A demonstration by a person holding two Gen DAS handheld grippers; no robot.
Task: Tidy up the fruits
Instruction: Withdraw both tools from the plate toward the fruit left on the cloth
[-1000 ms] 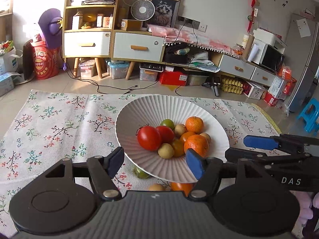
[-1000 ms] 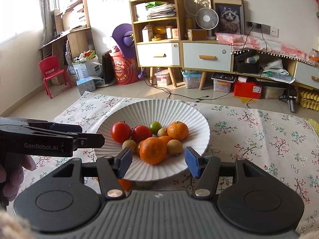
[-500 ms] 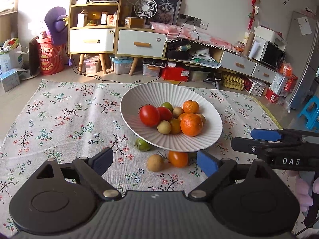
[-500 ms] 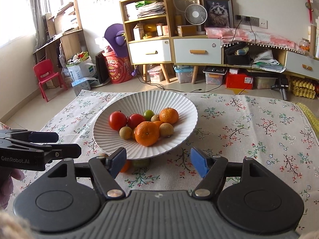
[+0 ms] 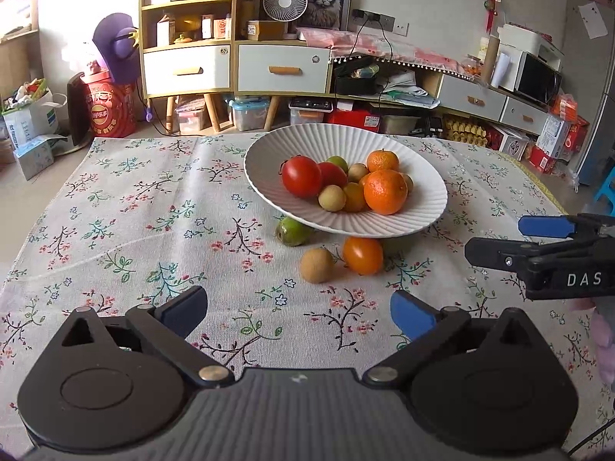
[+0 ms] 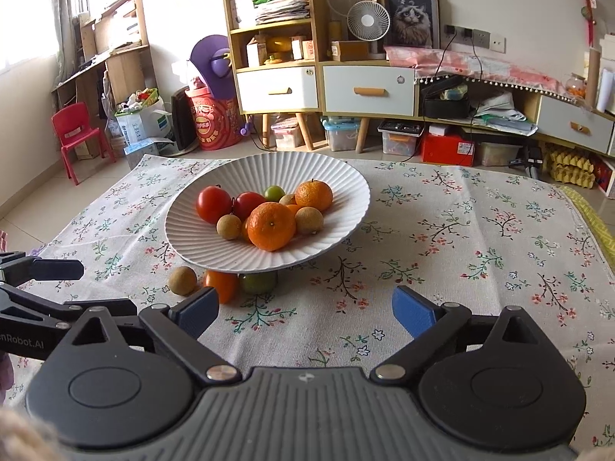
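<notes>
- Left wrist view: the left gripper (image 5: 298, 313) is held with fingers spread wide and empty over the near edge of the tablecloth (image 5: 127, 207). A white bowl (image 5: 430, 211), holding tomatoes, oranges and small brown fruits, is seen propped on three loose fruits: a green fruit (image 5: 292, 230), a brown fruit (image 5: 317, 265) and an orange tomato (image 5: 362, 254).
- Right wrist view: the right gripper (image 6: 305, 317) is likewise spread and empty. If a propping fruit is pulled out, the bowl (image 6: 207, 246) could probably tip and spill its contents.
</notes>
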